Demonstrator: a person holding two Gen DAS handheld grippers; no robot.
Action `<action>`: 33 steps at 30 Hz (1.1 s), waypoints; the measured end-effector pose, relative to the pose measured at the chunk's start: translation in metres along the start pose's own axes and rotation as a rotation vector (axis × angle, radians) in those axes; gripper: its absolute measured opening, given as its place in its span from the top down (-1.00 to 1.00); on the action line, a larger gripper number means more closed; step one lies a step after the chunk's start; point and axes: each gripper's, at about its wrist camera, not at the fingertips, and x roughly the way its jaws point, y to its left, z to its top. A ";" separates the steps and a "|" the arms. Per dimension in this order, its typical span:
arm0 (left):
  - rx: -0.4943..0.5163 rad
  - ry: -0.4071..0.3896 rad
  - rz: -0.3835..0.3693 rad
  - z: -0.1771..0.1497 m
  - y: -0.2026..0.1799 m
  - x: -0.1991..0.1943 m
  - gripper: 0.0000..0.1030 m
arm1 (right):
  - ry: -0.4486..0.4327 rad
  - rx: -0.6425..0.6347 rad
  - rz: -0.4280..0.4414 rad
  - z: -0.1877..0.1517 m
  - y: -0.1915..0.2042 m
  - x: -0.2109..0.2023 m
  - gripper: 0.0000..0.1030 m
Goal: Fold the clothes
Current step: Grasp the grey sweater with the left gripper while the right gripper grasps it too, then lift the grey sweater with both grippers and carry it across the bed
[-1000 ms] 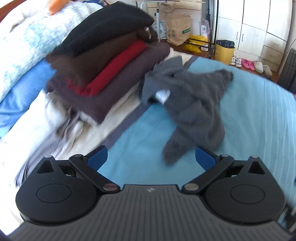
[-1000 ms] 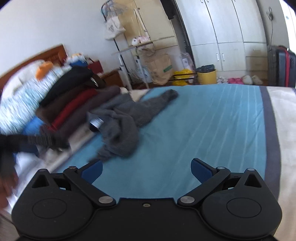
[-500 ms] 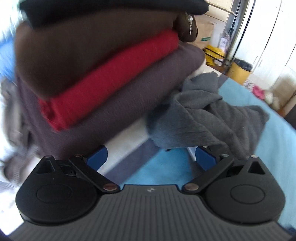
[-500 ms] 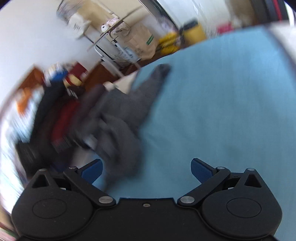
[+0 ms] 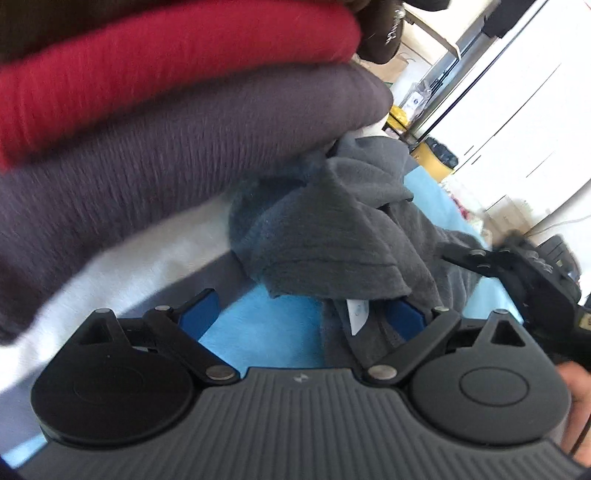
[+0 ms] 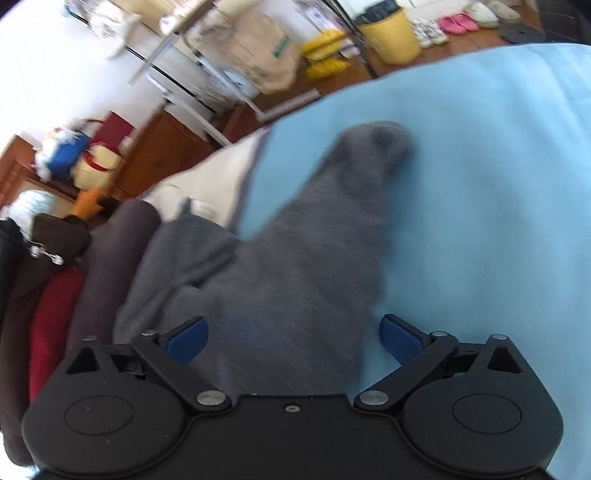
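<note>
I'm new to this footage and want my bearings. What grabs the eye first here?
A crumpled grey sweater sprawls on the light blue bedspread, with both open hand-held grippers, left and right, close over it. Beside it rises a stack of folded clothes, its red layer brightest.

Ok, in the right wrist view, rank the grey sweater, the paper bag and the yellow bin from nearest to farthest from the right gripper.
1. Grey sweater: directly ahead of the right gripper, running under its open jaws.
2. Paper bag and yellow bin: both far off on the floor beyond the bed, bag left, bin right; too close to rank.
</note>
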 end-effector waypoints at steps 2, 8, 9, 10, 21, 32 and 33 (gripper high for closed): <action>0.006 -0.021 -0.011 -0.003 0.000 -0.001 -0.88 | 0.156 0.092 0.115 -0.008 0.000 0.025 0.62; -0.086 0.055 -0.232 -0.009 0.000 0.005 0.09 | 0.185 0.205 0.289 -0.045 -0.008 0.008 0.67; -0.096 0.050 -0.254 -0.011 -0.001 0.003 0.11 | 0.183 0.260 0.305 -0.048 -0.015 0.000 0.67; -0.070 0.035 -0.254 -0.012 -0.006 0.000 0.13 | 0.182 0.316 0.321 -0.050 -0.023 -0.007 0.67; 0.293 0.057 -0.514 -0.067 -0.098 -0.125 0.61 | 0.202 0.162 0.380 -0.102 -0.039 -0.183 0.67; 0.618 0.158 -0.712 -0.195 -0.198 -0.194 0.49 | 0.190 0.033 0.408 -0.174 -0.102 -0.355 0.69; 0.638 0.167 -0.698 -0.203 -0.199 -0.187 0.49 | 0.185 0.028 0.394 -0.178 -0.107 -0.357 0.69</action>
